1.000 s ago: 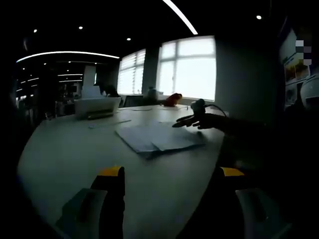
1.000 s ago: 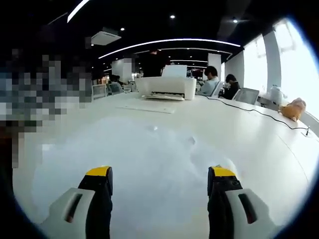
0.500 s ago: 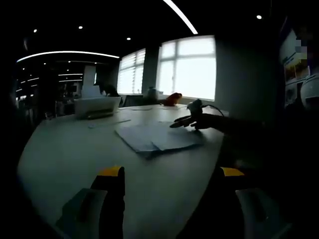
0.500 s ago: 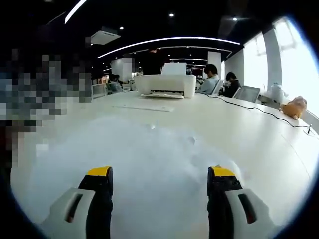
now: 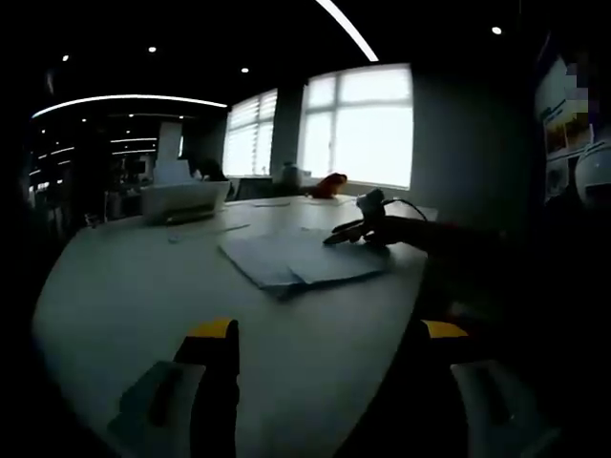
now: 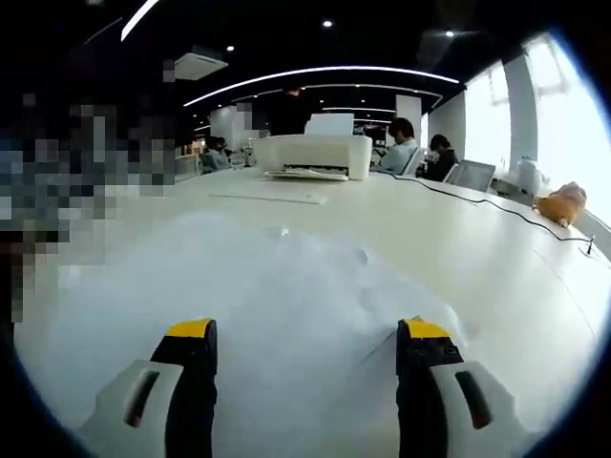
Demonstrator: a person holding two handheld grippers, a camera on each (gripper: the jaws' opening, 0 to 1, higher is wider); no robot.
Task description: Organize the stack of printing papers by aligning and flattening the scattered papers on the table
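A loose stack of white printing papers (image 5: 301, 260) lies spread on the pale table (image 5: 124, 286), its sheets out of line with each other. My left gripper (image 5: 327, 334) hangs open above bare table, well short of the papers. My right gripper (image 5: 336, 236), held by a person's arm, reaches in from the right over the stack's far edge. In the right gripper view the papers (image 6: 286, 286) spread wide right under my right gripper (image 6: 308, 332), whose yellow-tipped jaws stand open with nothing between them.
A white printer (image 6: 315, 155) stands at the table's far side, with a single sheet (image 6: 269, 196) lying before it. A dark cable (image 6: 477, 207) runs toward an orange object (image 6: 561, 203) by the windows. People sit behind the printer (image 6: 406, 148).
My right gripper has edged a little further over the papers and tipped lower toward them. The left gripper has hardly moved. The papers lie as before.
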